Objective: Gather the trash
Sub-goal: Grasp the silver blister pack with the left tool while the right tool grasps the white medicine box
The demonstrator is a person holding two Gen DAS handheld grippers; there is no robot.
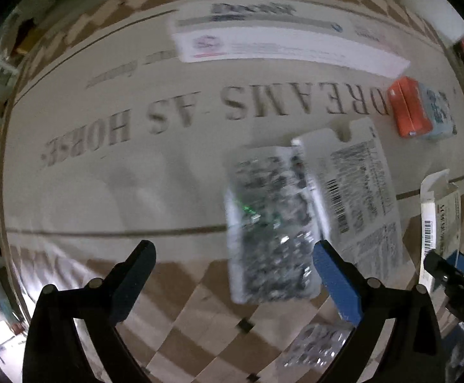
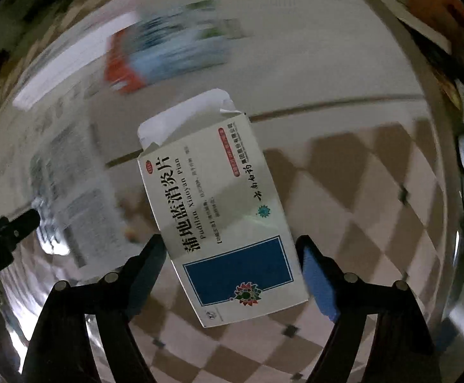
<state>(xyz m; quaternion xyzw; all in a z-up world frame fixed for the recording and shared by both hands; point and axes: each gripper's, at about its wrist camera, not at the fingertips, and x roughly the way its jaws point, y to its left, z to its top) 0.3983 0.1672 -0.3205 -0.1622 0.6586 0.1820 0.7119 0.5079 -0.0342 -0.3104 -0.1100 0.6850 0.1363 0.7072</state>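
In the right wrist view a white medicine box [image 2: 222, 210] with a blue panel and an open end flap sits between the fingers of my right gripper [image 2: 232, 255], which is shut on it and holds it above the cloth. In the left wrist view my left gripper [image 1: 232, 255] is open and empty over a silver blister pack [image 1: 270, 226] lying beside a flattened white carton [image 1: 356, 191]. The right gripper and its box also show in the left wrist view [image 1: 439, 220] at the right edge.
An orange and blue box [image 1: 420, 111] lies at the far right, also in the right wrist view [image 2: 165, 51]. A long white box [image 1: 280, 38] lies at the back. Another blister pack [image 1: 315, 348] lies near the front. The checked tablecloth [image 1: 136, 159] bears large printed letters.
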